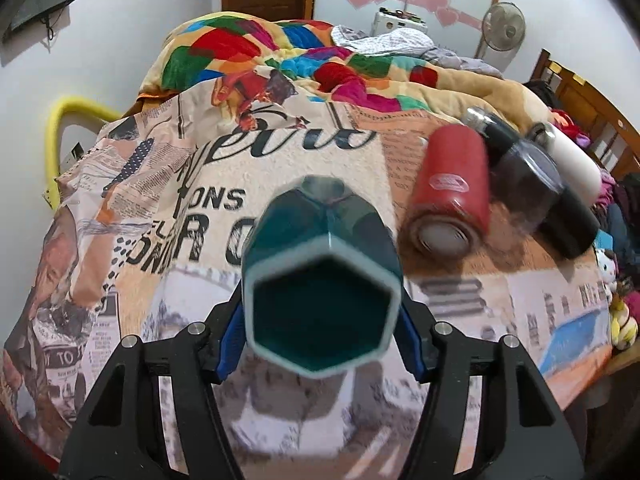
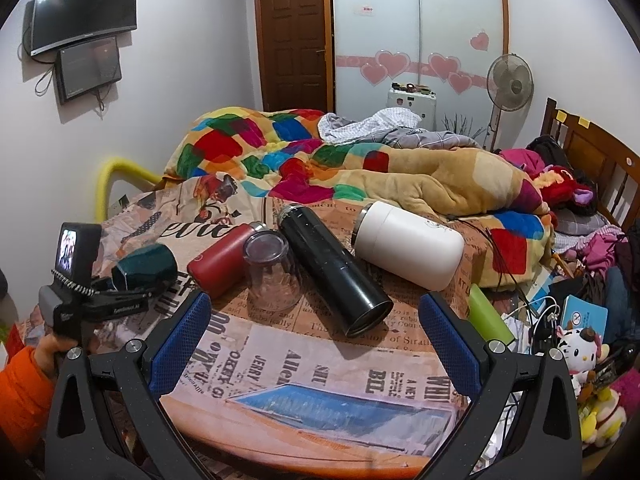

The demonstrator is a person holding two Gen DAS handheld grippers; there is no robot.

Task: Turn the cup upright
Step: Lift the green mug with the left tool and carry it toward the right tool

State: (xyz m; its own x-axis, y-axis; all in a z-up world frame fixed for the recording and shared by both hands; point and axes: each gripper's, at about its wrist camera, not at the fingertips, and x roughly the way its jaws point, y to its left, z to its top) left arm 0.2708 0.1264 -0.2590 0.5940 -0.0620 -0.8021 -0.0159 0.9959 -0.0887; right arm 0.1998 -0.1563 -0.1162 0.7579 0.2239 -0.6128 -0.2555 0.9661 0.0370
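My left gripper [image 1: 320, 312] is shut on a dark teal hexagonal cup [image 1: 320, 268], held on its side above the table with its open mouth toward the camera. In the right wrist view the same cup [image 2: 146, 268] shows at the left, held in the left gripper [image 2: 120, 292]. My right gripper [image 2: 316, 344] is open and empty, its blue pads [image 2: 180, 340] wide apart over the near part of the table.
On the newspaper-print tablecloth [image 2: 320, 376] lie a red flask [image 2: 222, 262], a black flask [image 2: 336, 272] and a white flask [image 2: 408, 244]. A clear glass [image 2: 272, 276] stands upside down. A bed with a colourful quilt [image 2: 280, 152] lies behind. Clutter and toys [image 2: 580, 356] sit at the right.
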